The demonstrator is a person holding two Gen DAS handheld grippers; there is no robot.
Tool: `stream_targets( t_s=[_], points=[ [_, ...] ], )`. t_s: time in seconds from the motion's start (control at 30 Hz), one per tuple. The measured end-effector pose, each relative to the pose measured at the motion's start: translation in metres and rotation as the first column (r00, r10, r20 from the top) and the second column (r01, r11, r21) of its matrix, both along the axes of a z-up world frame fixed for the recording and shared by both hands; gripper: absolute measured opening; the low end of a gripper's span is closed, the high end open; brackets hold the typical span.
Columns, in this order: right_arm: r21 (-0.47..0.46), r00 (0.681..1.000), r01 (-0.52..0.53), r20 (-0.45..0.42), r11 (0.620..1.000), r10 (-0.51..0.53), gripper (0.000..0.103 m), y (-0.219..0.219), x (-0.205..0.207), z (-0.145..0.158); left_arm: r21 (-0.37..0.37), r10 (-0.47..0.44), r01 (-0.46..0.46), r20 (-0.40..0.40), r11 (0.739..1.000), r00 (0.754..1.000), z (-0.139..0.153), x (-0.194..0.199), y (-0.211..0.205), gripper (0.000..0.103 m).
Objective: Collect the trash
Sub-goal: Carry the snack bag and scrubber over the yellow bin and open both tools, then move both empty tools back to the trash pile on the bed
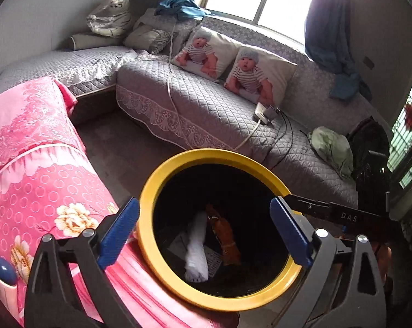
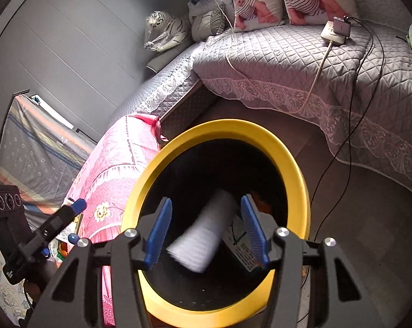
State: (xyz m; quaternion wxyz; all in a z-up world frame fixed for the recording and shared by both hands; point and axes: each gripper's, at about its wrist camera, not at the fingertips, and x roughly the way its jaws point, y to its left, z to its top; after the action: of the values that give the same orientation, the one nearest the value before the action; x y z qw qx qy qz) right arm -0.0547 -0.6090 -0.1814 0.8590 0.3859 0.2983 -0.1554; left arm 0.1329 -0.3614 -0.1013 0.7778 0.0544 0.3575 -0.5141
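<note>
Over the yellow-rimmed bin (image 2: 296, 169), right gripper (image 2: 206, 232) part-open, gripping nothing; white paper cup (image 2: 200, 240) dropping. Left gripper (image 1: 203, 235) wide, empty. Keep releases centred above the opening.

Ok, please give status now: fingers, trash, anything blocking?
Left gripper open, empty. Right gripper open, white cup loose between fingers, above yellow bin. Nothing blocking.
</note>
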Motion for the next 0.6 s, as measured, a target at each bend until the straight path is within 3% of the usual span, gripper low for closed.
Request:
stream_targets(
  t_s=[0.13,0.23,0.37,0.6],
  points=[
    [-0.017,1.0,-0.026,0.017,1.0,0.026,0.051,0.008,0.006,0.005,-0.066,0.125,-0.122,0.048,0.99,0.991,0.023,0.009,0.032,0.094],
    [-0.041,0.996,-0.077,0.045,0.996,0.079,0.052,0.021,0.015,0.014,-0.105,0.235,-0.222,0.136,0.97,0.962,0.048,0.016,0.062,0.095],
    [-0.087,0.98,-0.167,0.091,0.982,0.175,0.061,0.046,0.033,0.032,-0.203,0.414,-0.371,0.247,0.906,0.876,0.083,0.021,0.121,0.095],
    [-0.194,0.922,-0.352,0.094,0.916,0.375,0.066,0.11,0.078,0.062,-0.344,0.683,-0.593,0.29,0.728,0.67,0.12,0.039,0.263,0.095]
  ],
)
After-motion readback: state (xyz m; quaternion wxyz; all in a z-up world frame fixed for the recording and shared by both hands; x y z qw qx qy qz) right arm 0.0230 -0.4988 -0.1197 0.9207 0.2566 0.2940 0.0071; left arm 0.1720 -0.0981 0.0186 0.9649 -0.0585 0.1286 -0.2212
